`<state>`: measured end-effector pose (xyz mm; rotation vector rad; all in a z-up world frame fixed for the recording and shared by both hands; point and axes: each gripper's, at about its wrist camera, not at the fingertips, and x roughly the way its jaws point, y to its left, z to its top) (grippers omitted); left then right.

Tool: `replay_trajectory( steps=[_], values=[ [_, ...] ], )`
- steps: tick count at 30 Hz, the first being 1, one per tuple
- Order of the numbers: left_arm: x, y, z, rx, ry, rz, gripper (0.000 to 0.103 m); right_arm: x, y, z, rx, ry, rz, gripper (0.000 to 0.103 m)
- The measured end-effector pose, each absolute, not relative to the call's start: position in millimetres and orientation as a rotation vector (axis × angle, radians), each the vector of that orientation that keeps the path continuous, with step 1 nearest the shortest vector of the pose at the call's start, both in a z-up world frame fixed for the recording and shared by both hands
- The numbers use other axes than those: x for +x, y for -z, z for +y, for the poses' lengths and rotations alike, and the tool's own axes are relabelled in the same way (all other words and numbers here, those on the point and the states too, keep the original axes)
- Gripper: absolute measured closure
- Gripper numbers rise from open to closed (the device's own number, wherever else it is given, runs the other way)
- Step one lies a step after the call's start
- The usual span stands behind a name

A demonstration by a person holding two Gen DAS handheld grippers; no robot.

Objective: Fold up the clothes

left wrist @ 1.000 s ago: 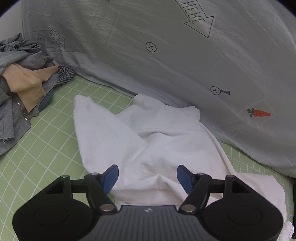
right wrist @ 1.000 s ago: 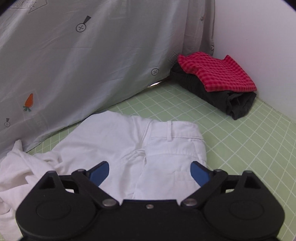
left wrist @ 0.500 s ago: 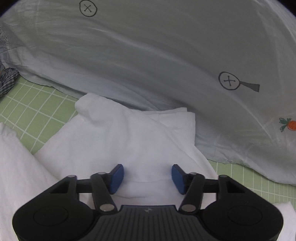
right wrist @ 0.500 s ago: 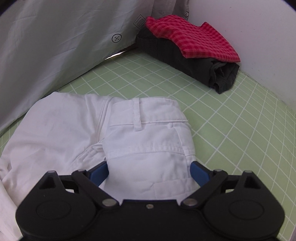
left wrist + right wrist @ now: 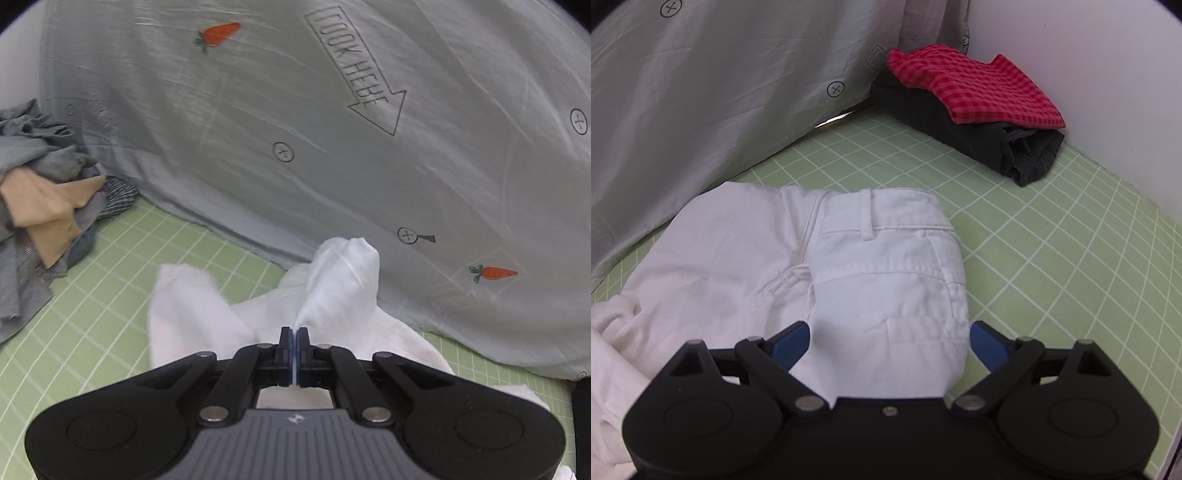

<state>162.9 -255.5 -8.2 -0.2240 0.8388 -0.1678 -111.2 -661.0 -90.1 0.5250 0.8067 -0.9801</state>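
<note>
Your left gripper [image 5: 294, 334] is pinching a fold of the white trousers [image 5: 343, 280]; its jaws are pressed together on the cloth, with only a thin line between the blue pads. The pinched leg end is standing up in a peak above the fingertips, in front of the grey sheet [image 5: 332, 129] that is hanging behind. A second leg end is lying to the left of it, slightly blurred, on the green grid mat [image 5: 110, 266]. At the far left a heap of unfolded clothes [image 5: 40, 199], grey and beige, is resting on the mat.

Your right gripper [image 5: 890, 341] is holding its jaws wide, and they are standing on both sides of the waist part of the white trousers [image 5: 882, 266]. The blue pads [image 5: 792, 341] are not pressing on the cloth. The waistband with its belt loop is lying flat on the green grid mat [image 5: 1052, 240], just ahead of the fingers, and the rest of the trousers is spreading to the left, toward the grey sheet [image 5: 720, 92]. In the far corner a folded red checked garment [image 5: 975, 88] is lying on top of a folded dark garment [image 5: 1008, 147], well apart from the trousers.
</note>
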Motion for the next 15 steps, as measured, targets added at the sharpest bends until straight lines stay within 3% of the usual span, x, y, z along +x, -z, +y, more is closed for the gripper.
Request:
replay_trajectory(
  steps=[7,11,12,15],
  values=[
    [51.0,71.2,-187.4,-0.268,0.041,1.074,0.103,-145.8,100.8,-634.3,0.561,0.928,0.842,0.009],
    [22.3,79.4,-166.4,-0.333,0.016,1.084,0.103,-150.1,100.3,-634.1,0.597,0.914,0.835,0.009],
    [23.0,75.3,-164.8,-0.341,0.017,1.063,0.099,-148.9,99.0,-635.2,0.596,0.913,0.830,0.009],
    [32.4,60.7,-169.1,-0.338,0.043,0.998,0.074,-143.7,95.2,-638.6,0.587,0.910,0.817,0.009]
  ],
)
